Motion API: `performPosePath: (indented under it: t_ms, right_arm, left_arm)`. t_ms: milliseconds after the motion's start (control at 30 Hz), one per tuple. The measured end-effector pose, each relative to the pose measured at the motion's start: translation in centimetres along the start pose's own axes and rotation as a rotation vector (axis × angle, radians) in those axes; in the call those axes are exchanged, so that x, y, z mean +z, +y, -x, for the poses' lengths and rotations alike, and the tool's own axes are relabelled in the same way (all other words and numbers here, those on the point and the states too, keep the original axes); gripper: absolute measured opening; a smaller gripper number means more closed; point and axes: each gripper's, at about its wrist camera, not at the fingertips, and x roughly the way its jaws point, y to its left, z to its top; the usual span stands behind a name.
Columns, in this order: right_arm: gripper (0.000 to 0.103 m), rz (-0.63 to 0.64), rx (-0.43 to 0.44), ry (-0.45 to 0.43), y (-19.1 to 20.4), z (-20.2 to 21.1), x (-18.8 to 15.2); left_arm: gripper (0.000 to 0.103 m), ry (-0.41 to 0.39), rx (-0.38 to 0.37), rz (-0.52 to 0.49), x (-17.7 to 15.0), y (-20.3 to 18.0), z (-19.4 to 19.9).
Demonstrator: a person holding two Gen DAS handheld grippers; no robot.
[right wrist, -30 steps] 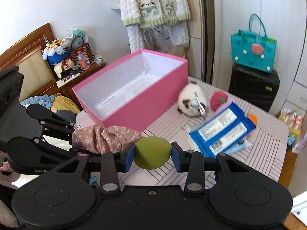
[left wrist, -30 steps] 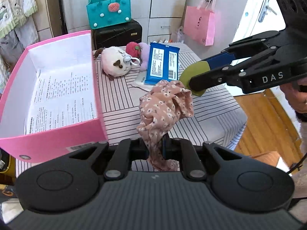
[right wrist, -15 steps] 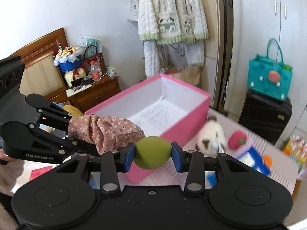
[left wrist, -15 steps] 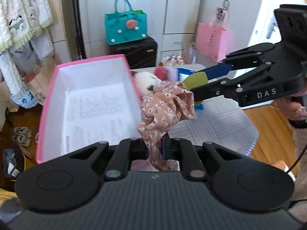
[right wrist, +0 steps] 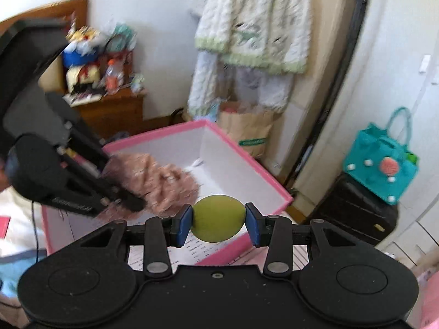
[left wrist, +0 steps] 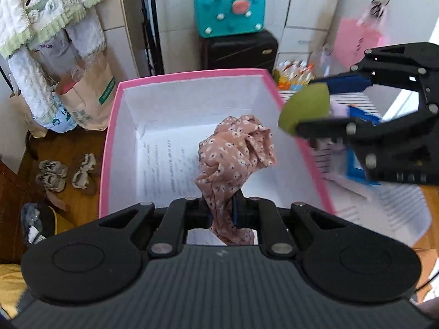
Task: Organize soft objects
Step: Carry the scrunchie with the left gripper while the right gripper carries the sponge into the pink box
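My left gripper [left wrist: 221,213] is shut on a pink floral cloth [left wrist: 236,150] and holds it above the inside of the open pink box [left wrist: 175,78]. My right gripper [right wrist: 218,223] is shut on a green soft ball [right wrist: 218,218] and holds it over the box's right wall [right wrist: 269,181]. In the left wrist view the right gripper and ball [left wrist: 304,108] are at the right, above the box rim. In the right wrist view the left gripper and cloth [right wrist: 156,178] are at the left over the box. A printed paper sheet [left wrist: 170,164] lies on the box floor.
The box stands on a striped table [left wrist: 397,208] with a blue packet [left wrist: 356,161] partly hidden behind my right gripper. A black case [left wrist: 238,49] with a teal bag [left wrist: 229,11] stands beyond. Hanging clothes [right wrist: 252,27], a paper bag [left wrist: 87,93] and shoes [left wrist: 65,172] are at the left.
Both grippers have moved left from the table to above the pink box, each carrying its object. The plush toys have left both views.
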Motion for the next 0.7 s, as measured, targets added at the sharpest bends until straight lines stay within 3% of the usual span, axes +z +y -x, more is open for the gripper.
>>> performPosePath:
  t_ms: [100, 200, 267, 333, 433, 700]
  right_arm:
    - [0.047, 0.035, 0.036, 0.051, -0.5, -2.6, 0.3]
    - [0.047, 0.145, 0.0, 0.094, 0.0, -4.6, 0.3]
    - [0.047, 0.2, -0.028, 0.12, 0.2, -5.6, 0.3]
    - [0.047, 0.218, -0.019, 0.146, 0.1, -6.4, 0.4]
    - [0.046, 0.246, 0.004, 0.173, 0.2, -7.4, 0.9]
    - [0.046, 0.301, 0.026, 0.237, 0.3, -10.7, 2.3]
  left_arm:
    - [0.012, 0.04, 0.012, 0.0, 1.5, 1.2, -2.0]
    - [0.012, 0.07, -0.003, 0.015, 2.8, 2.3, -3.9]
    - [0.012, 0.084, 0.053, -0.043, 3.3, 1.8, -5.6]
    - [0.012, 0.106, 0.053, -0.068, 3.5, 1.5, -6.8]
    - [0.012, 0.138, -0.011, -0.023, 4.4, 2.3, -8.3]
    - [0.012, 0.172, -0.046, 0.122, 5.1, 4.7, -10.5]
